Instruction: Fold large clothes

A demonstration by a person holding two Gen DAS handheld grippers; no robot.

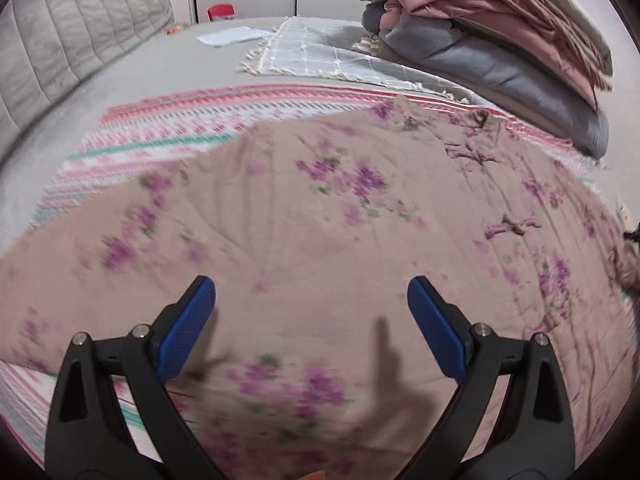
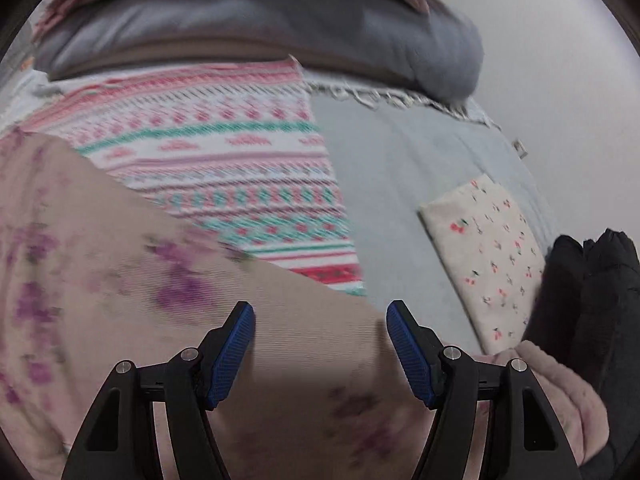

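Observation:
A large beige garment with purple flowers (image 1: 312, 208) lies spread flat over a pink, white and green patterned cloth (image 1: 192, 128) on a bed. My left gripper (image 1: 311, 292) hovers above the garment's near part, jaws wide apart with nothing between them; its shadow falls on the fabric. In the right wrist view, the garment (image 2: 120, 264) fills the lower left, and its edge runs diagonally across the patterned cloth (image 2: 240, 168). My right gripper (image 2: 320, 316) is open just over the garment's corner, with no fabric pinched between its blue pads.
A stack of folded grey and pink bedding (image 1: 500, 36) stands at the far right, on a fringed checked blanket (image 1: 320, 52). A padded headboard (image 1: 68, 52) lines the left. A folded cherry-print cloth (image 2: 492, 256) and dark garments (image 2: 592, 304) lie at the right on the grey sheet (image 2: 400, 184).

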